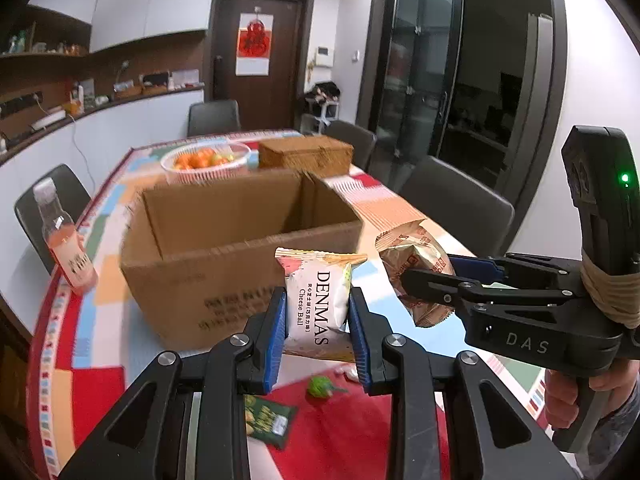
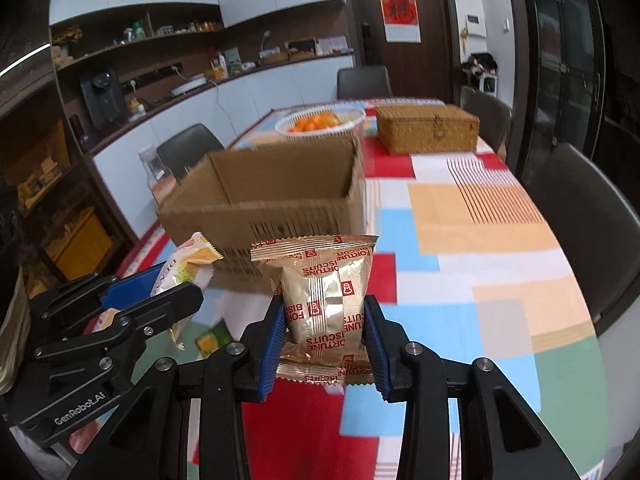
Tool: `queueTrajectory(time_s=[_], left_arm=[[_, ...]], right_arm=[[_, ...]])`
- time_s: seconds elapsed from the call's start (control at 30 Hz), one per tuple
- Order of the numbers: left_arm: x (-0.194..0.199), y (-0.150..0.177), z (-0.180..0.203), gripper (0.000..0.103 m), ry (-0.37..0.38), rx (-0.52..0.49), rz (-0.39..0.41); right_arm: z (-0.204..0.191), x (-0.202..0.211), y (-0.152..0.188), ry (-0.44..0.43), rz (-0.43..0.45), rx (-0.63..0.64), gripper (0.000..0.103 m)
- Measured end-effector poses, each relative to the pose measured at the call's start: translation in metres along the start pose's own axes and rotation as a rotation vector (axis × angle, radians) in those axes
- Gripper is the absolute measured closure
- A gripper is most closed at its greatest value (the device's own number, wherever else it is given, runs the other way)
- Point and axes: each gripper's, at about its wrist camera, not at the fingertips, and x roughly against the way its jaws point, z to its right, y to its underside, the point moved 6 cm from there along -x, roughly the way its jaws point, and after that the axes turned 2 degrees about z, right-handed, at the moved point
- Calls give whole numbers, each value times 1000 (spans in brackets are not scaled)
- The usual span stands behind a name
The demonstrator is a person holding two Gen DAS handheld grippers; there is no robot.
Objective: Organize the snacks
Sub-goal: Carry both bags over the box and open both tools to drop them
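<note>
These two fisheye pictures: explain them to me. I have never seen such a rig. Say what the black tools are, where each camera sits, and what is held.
A person holds two hand-operated grippers, each with a camera looking along its jaws. The left camera's picture shows the left gripper shut on a white Cheese Ball packet; the right gripper, in its own picture, is shut on a gold Fortune Biscuits packet. Each also appears sideways in the other's view. Ahead on the patchwork tablecloth stands an open cardboard box, then a fruit bowl and a wicker box. A bottle stands left of the cardboard box.
</note>
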Motion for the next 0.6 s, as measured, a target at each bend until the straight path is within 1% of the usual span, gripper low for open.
queueTrajectory(time_s=[0.2, 0.37, 0.6], left_arm=[[9, -26, -19, 73, -53, -9, 65], [14, -43, -35, 73, -94, -12, 103], [8, -68, -66, 73, -141, -1, 123]], right_arm=[[-14, -3, -28, -28, 46, 17, 64], [-25, -12, -56, -46, 80, 38, 64], [-41, -29, -87, -65, 102, 63, 64]])
